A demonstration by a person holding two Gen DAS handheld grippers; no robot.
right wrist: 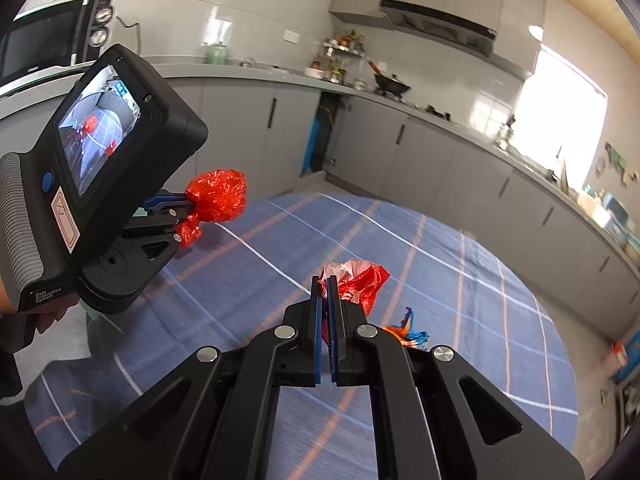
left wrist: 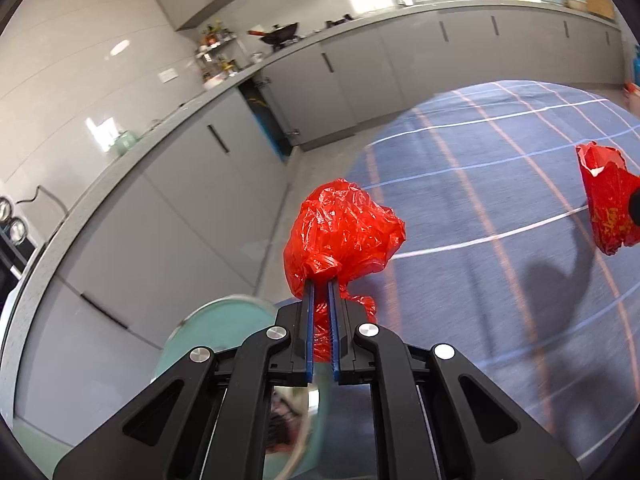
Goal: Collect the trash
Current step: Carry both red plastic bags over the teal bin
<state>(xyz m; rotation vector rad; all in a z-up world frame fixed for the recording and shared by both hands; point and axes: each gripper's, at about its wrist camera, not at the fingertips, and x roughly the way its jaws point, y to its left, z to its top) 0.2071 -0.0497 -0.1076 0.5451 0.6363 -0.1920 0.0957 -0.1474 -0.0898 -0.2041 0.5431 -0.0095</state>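
Note:
In the left wrist view my left gripper (left wrist: 320, 282) is shut on the knotted neck of a crumpled red plastic bag (left wrist: 344, 228), held in the air above a pale green bin (left wrist: 216, 332) with rubbish inside. A red printed wrapper (left wrist: 608, 200) hangs at the right edge over the tablecloth. The right wrist view has my right gripper (right wrist: 325, 280) shut on that red and white wrapper (right wrist: 360, 282). To its left is the left gripper (right wrist: 186, 200) with the red bag (right wrist: 218, 196). A small orange and blue wrapper (right wrist: 406, 330) lies on the cloth beside my right fingers.
A round table with a blue checked cloth (right wrist: 480, 280) fills the foreground. Grey kitchen cabinets (left wrist: 168, 200) and a counter run along the walls, with one cabinet door open (right wrist: 320, 136). A wok (right wrist: 390, 84) sits on the stove, and a microwave (right wrist: 36, 48) stands on the counter at the left.

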